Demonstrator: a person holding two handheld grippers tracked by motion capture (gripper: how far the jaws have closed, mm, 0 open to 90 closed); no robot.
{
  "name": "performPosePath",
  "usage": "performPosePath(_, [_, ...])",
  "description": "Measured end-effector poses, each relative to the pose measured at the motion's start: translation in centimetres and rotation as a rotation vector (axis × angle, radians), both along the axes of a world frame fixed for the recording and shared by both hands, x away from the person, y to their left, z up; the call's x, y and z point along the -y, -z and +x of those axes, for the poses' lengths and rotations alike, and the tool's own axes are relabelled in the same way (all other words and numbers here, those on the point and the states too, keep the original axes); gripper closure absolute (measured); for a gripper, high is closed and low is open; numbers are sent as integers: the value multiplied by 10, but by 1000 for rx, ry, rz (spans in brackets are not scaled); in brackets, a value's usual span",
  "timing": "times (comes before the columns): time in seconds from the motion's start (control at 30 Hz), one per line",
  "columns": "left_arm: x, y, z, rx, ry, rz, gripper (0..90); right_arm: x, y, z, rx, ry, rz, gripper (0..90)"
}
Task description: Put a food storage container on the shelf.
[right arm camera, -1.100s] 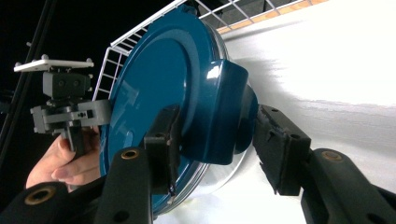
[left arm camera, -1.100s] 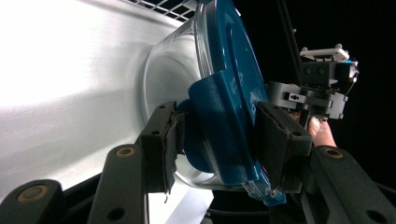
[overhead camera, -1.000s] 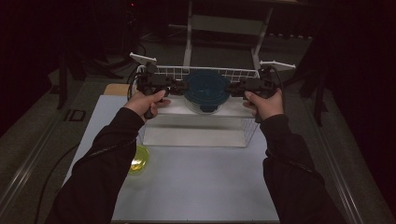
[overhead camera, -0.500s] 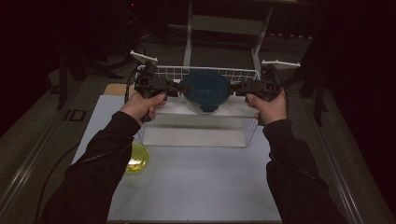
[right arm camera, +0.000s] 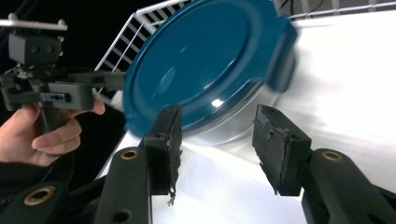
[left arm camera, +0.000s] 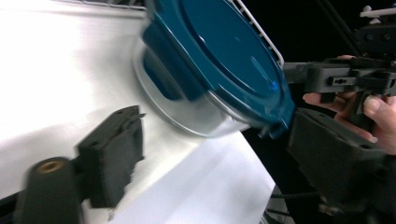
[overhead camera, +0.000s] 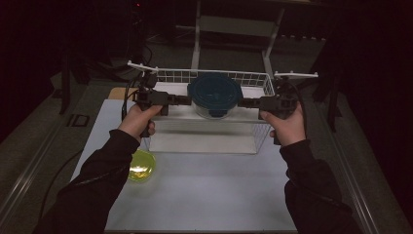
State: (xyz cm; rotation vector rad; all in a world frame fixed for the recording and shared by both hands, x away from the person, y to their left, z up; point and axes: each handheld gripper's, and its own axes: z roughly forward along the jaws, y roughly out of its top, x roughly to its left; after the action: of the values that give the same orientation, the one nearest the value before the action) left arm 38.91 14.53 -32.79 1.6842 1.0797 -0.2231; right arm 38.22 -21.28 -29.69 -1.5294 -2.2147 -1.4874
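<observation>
2 grippers flank the round glass container (overhead camera: 215, 95) with its teal lid, which sits at upper centre of the high view inside the white wire basket (overhead camera: 263, 84). My left gripper (overhead camera: 186, 100) points at its left side; its jaws have just been opening and now stand wide, pads off the glass, as the left gripper view (left arm camera: 205, 140) shows. My right gripper (overhead camera: 244, 103) points at the right side; its jaws have just been closing a little, yet in the right gripper view (right arm camera: 217, 140) they stand apart with the container just beyond the pads, untouched. Lower left, a yellow-green bowl (overhead camera: 140, 165) rests on the white table (overhead camera: 209, 190).
</observation>
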Motion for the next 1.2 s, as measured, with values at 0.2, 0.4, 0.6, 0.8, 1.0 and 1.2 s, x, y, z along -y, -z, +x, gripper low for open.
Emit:
performPosePath(0.2, [6,3,-18,62,41,21,45,-20,3,-17,32,-64,-7,514])
performPosePath(0.4, [8,8,-37,163,54,65,0,-35,10,-29,58,-111,-50,631])
performPosePath(0.6, [17,18,-65,286,56,155,0,-48,14,-39,99,-97,-118,769])
performPosePath(0.8, [21,29,-89,344,43,187,0,-58,15,-44,95,-118,-122,898])
performPosePath(1.0, [24,48,-113,411,27,249,0,-62,21,-40,81,-116,-125,899])
performPosePath(1.2, [30,79,-137,427,34,300,0,-60,21,-34,79,-95,-130,899])
